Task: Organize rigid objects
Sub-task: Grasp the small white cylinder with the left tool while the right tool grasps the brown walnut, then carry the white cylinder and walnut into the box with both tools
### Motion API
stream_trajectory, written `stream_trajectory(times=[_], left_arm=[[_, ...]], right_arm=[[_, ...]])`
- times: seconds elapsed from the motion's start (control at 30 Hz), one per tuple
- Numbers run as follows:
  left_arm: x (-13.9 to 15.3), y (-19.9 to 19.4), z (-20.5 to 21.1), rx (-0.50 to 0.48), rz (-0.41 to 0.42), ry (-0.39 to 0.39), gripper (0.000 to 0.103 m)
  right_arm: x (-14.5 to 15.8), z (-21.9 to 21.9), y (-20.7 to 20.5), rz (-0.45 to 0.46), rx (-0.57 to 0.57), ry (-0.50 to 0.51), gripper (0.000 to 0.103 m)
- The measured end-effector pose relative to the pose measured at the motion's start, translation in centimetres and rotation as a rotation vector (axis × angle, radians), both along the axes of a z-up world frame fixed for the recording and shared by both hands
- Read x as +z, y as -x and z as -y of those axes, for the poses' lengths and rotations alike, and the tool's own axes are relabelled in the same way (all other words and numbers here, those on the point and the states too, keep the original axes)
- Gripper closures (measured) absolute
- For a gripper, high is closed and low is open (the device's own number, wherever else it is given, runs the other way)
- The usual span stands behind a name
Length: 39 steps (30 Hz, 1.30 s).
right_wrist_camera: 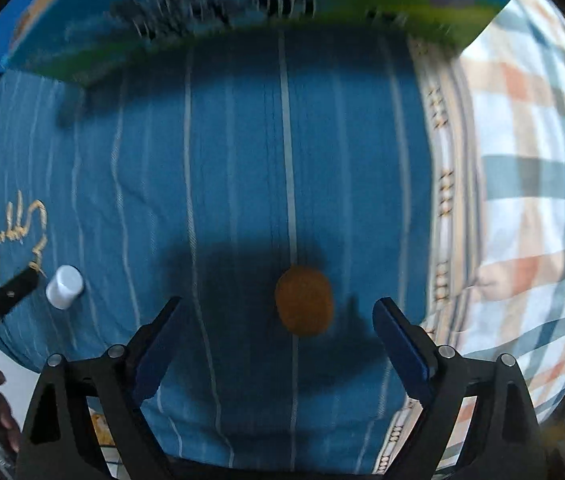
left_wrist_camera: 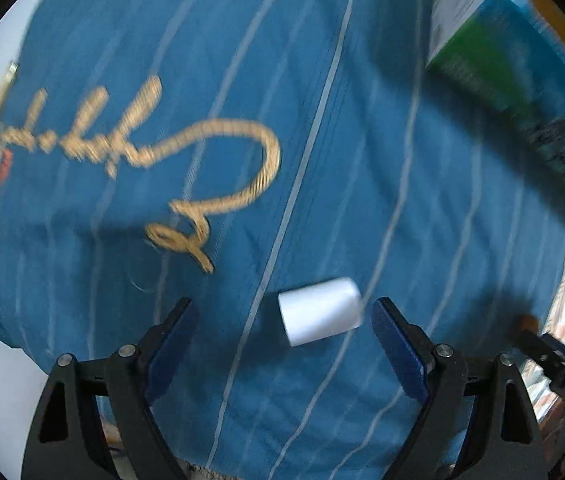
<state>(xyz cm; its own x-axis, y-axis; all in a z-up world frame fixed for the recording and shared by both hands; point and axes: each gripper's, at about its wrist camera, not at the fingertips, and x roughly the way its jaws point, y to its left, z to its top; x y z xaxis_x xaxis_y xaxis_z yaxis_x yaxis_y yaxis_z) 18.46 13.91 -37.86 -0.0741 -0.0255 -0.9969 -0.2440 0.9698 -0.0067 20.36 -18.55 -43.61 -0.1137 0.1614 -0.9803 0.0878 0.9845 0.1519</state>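
Blue striped cloth covers the surface in both views, with tan embroidered script at the left of the left wrist frame. That view shows a small white cylinder lying on its side at lower centre, between the spread fingers of the left gripper, which touch nothing. A blurred green and blue box fills its upper right. Only the right wrist view shows the orange rounded object at lower centre, between the released jaws of the right gripper, and a plaid fabric at right.
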Motion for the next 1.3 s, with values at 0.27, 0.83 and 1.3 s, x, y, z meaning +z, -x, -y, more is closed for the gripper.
stream_trajectory(times=[0.27, 0.83, 1.3], left_arm=[[-3.4, -0.6, 1.0, 0.019, -0.039, 0.044, 0.030], [0.1, -0.7, 10.7, -0.136, 0.043, 0.060, 0.058], [10.6, 0.4, 17.0, -0.316, 0.254, 0.056, 0.058]], right_arm=[[-2.3, -1.2, 0.9, -0.030, 0.030, 0.034, 0.027], [-2.2, 0.2, 4.5, -0.034, -0.010, 0.061, 0.069], [7.1, 2.4, 7.5, 0.143, 0.005, 0.073, 0.069]])
